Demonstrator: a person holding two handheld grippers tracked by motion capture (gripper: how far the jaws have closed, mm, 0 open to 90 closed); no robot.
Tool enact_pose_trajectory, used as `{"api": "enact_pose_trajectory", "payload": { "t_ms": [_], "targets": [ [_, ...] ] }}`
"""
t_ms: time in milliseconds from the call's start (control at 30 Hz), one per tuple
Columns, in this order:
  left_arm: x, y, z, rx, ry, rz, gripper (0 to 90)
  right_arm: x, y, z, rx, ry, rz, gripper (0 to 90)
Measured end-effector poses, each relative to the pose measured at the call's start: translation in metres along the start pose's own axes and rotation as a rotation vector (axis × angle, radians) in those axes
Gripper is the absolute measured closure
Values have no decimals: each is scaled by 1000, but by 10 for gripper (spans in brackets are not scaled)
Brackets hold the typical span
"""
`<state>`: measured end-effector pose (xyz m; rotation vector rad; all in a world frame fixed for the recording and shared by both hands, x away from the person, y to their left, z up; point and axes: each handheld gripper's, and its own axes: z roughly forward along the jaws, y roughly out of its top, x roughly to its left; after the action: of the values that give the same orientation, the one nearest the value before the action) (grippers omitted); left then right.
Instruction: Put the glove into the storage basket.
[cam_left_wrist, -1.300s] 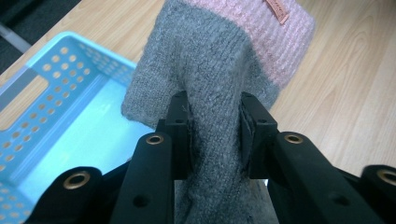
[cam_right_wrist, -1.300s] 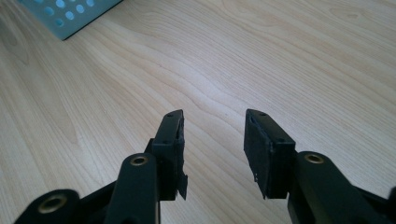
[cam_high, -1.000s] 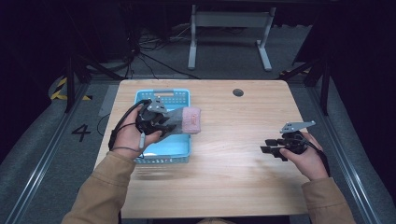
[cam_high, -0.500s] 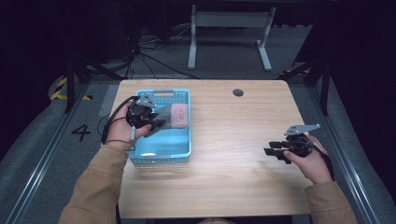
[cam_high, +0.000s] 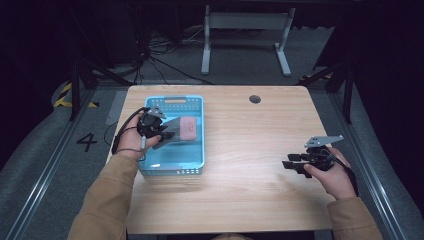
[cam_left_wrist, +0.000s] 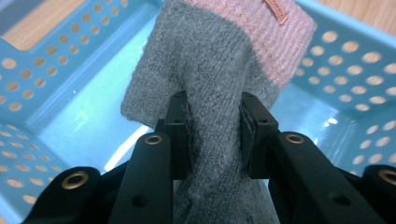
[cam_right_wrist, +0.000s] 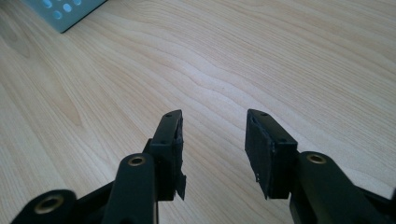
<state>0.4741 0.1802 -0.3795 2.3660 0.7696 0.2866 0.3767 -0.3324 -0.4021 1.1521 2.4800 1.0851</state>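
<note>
A grey knitted sock with a pink cuff (cam_left_wrist: 219, 74) hangs over the inside of a light blue perforated basket (cam_left_wrist: 56, 93). My left gripper (cam_left_wrist: 214, 135) is shut on the sock's grey part, the cloth pinched between the two black jaws. In the high view the left gripper (cam_high: 161, 134) sits above the basket (cam_high: 172, 167) at the table's left, with the sock (cam_high: 182, 129) stretching to its right. My right gripper (cam_high: 289, 165) hovers low over the bare table at the right, jaws apart and nothing between them (cam_right_wrist: 212, 135).
The wooden table (cam_high: 240, 195) has a round cable hole (cam_high: 255, 99) near its far edge. A corner of the basket (cam_right_wrist: 63, 11) appears at the top left of the right gripper view. Dark floor and a desk frame lie beyond the table.
My left gripper has carried the sock from the basket's front part back over its far left part, then eased a little nearer. The right gripper has drifted slightly toward the near right.
</note>
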Motion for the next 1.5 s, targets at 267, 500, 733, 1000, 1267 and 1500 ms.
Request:
{"api": "enact_pose_trajectory", "payload": {
  "t_ms": [267, 500, 733, 1000, 1267, 1500],
  "targets": [
    [4, -4, 16, 35, -26, -9, 685, 1, 0, 2, 3, 5, -7, 573],
    [7, -5, 29, 92, -27, -10, 682, 1, 1, 2, -1, 9, -11, 571],
    [11, -7, 34, 131, -8, -17, 680, 3, 1, 5, 5, 13, -12, 567],
    [7, -2, 34, 130, -6, -20, 677, 3, 1, 5, 8, 7, -15, 563],
    [4, 7, 40, 180, -1, -18, 674, 4, 1, 7, 7, 13, -17, 555],
    [2, 14, 48, 198, -9, -16, 666, 3, 1, 5, -2, 10, -17, 551]
  ]
}}
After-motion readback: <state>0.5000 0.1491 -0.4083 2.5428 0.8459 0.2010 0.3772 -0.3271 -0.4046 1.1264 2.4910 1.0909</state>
